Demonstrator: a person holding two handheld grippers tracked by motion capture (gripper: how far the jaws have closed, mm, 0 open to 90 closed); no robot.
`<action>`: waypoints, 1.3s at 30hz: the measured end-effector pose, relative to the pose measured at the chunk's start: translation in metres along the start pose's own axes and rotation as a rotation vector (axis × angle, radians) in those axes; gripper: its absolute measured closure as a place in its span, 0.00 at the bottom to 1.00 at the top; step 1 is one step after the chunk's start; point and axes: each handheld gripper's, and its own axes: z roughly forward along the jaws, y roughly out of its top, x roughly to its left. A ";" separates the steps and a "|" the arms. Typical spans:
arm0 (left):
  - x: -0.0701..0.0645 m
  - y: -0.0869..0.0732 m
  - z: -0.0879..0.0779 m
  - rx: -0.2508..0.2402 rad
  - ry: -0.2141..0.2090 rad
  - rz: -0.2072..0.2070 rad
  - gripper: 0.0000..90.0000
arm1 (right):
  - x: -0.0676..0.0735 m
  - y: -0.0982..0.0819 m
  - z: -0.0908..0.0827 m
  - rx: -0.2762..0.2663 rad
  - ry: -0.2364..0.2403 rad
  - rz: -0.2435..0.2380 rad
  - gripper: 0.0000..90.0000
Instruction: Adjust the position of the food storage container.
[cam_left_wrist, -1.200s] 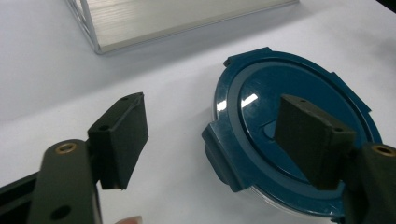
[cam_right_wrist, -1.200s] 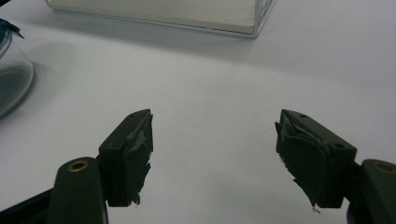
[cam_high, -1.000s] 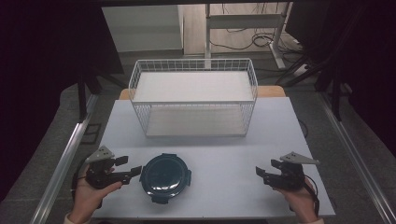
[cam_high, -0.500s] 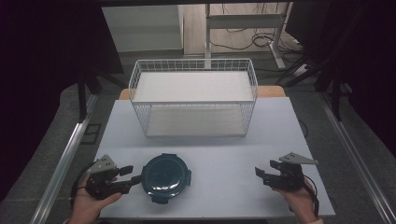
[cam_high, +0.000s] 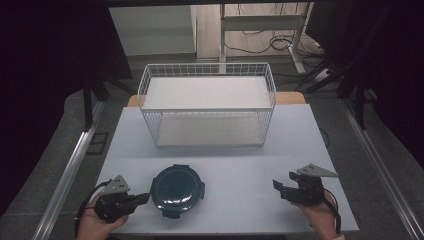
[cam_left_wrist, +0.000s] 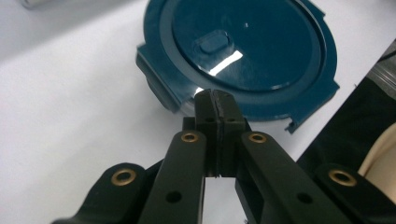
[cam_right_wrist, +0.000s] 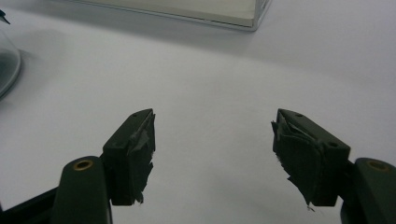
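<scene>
Right gripper (cam_right_wrist: 212, 154) with jaws standing apart over bare white table (cam_right_wrist: 224, 84), torn tape on pads, basket base (cam_right_wrist: 187, 11) at twelve o'clock, container edge (cam_right_wrist: 7, 65) at ten o'clock

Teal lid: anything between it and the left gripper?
Nothing visible. In the left gripper view the left gripper has its jaws shut together, with nothing between them, right at the near rim of the teal lid; whether they touch it I cannot tell. The high view shows bare white table around the lid.
</scene>
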 end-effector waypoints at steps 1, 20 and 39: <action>0.000 -0.001 0.002 0.008 -0.003 -0.003 1.00 | 0.000 0.000 0.000 -0.001 -0.002 -0.001 0.33; 0.003 -0.008 0.032 0.112 -0.032 -0.024 1.00 | 0.000 -0.001 0.001 0.011 -0.012 -0.013 0.33; 0.003 0.000 0.037 0.142 0.023 -0.018 1.00 | 0.001 -0.001 0.004 0.021 -0.017 -0.018 0.33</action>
